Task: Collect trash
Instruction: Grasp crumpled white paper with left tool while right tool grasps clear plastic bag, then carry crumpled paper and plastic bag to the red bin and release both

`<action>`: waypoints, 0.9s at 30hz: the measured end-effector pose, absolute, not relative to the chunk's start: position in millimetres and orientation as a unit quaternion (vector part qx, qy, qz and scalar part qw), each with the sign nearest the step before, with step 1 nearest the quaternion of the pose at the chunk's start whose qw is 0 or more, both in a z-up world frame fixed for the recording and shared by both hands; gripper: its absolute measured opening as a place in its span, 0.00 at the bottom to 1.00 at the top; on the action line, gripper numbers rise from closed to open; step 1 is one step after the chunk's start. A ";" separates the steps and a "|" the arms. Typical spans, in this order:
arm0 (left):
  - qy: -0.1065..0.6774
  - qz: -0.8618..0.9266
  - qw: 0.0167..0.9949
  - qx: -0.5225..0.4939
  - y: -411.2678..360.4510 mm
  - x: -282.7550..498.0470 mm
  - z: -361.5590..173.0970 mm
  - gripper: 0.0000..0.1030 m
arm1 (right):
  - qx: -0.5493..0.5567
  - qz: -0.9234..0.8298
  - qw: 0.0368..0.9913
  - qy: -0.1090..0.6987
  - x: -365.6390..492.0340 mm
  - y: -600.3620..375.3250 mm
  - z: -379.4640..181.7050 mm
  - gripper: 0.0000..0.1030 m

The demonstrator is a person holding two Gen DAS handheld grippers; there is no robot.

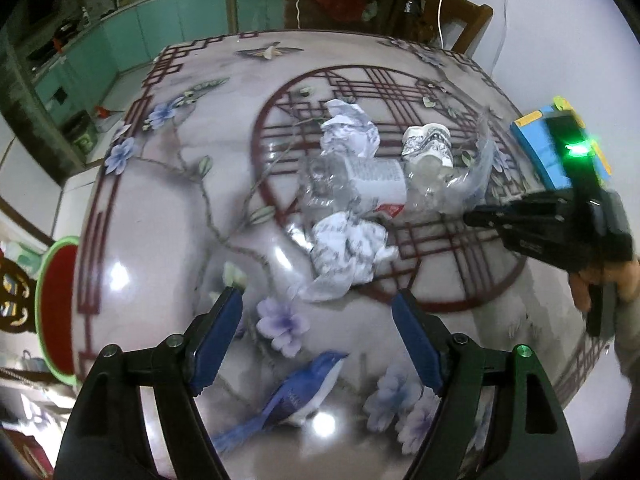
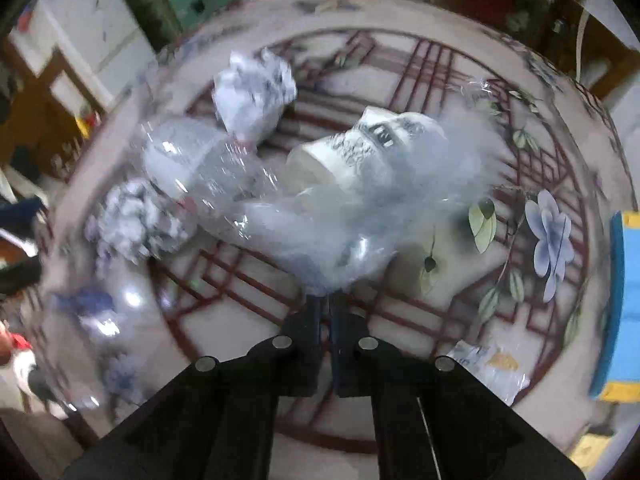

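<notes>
A pile of trash lies mid-table: two crumpled paper balls (image 1: 349,130) (image 1: 347,254), a crushed clear bottle (image 1: 352,184), a patterned paper cup (image 1: 428,146) and a clear plastic bag (image 1: 474,176). My left gripper (image 1: 318,314) is open and empty, just short of the nearer paper ball. My right gripper (image 2: 325,300) is shut on the clear plastic bag (image 2: 360,216), which drapes over the paper cup (image 2: 352,152) and touches the bottle (image 2: 208,168). The right gripper also shows in the left wrist view (image 1: 476,216). Paper balls (image 2: 252,92) (image 2: 140,220) lie left.
The round table (image 1: 160,208) has a floral and lattice print. A blue and yellow box (image 1: 560,148) sits at its right edge, also in the right wrist view (image 2: 628,300). A small clear wrapper (image 2: 488,368) lies near it. A wooden chair (image 1: 452,8) stands behind.
</notes>
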State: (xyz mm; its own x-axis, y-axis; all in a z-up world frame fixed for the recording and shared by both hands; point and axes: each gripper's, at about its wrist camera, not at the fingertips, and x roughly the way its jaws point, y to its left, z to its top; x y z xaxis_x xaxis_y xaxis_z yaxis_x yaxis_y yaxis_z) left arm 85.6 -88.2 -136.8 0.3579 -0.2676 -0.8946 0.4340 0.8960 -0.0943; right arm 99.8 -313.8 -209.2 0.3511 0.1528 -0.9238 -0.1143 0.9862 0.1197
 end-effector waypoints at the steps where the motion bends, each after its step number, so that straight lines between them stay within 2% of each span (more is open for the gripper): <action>1: 0.527 -0.216 0.818 0.078 -92.8 88.8 -140.2 0.75 | 0.033 0.080 0.829 0.552 95.1 -315.4 -202.7 0.01; 9: 0.578 -0.217 0.785 0.051 -124.4 115.4 -190.3 0.74 | 0.116 0.074 0.862 0.488 66.6 -316.2 -163.9 0.01; 10: 0.581 -0.216 0.784 0.046 -125.4 115.8 -192.9 0.72 | 0.126 0.081 0.857 0.492 65.8 -316.2 -164.7 0.01; 12: 0.583 -0.216 0.782 0.036 -126.7 116.8 -196.8 0.57 | 0.136 0.074 0.855 0.495 62.3 -318.6 -164.7 0.01; 14: 0.583 -0.221 0.781 0.022 -125.0 118.2 -198.3 0.50 | 0.156 0.054 0.859 0.485 58.9 -326.0 -163.4 0.02; 16: 0.582 -0.224 0.782 0.010 -121.5 119.2 -194.8 0.47 | 0.189 0.028 0.854 0.484 53.8 -333.6 -163.5 0.16; 18: 0.571 -0.221 0.791 0.009 -118.4 115.8 -186.3 0.46 | 0.233 0.003 0.845 0.481 49.7 -340.3 -169.0 0.62; 19: 0.563 -0.219 0.797 0.012 -116.0 113.7 -180.8 0.46 | 0.253 -0.006 0.840 0.481 48.6 -341.0 -174.2 0.67; 27: 0.526 -0.208 0.824 0.036 -98.7 95.6 -142.1 0.48 | 0.245 -0.086 0.804 0.535 73.9 -339.9 -211.3 0.68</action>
State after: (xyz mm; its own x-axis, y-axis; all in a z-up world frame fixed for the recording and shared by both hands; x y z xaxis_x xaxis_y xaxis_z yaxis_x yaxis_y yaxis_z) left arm 95.6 -98.7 -142.1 0.3613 -0.3047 -0.8813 0.3802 0.9111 -0.1591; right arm 73.9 -339.9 -211.3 0.4127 0.1228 -0.9026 0.4009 0.8653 0.3010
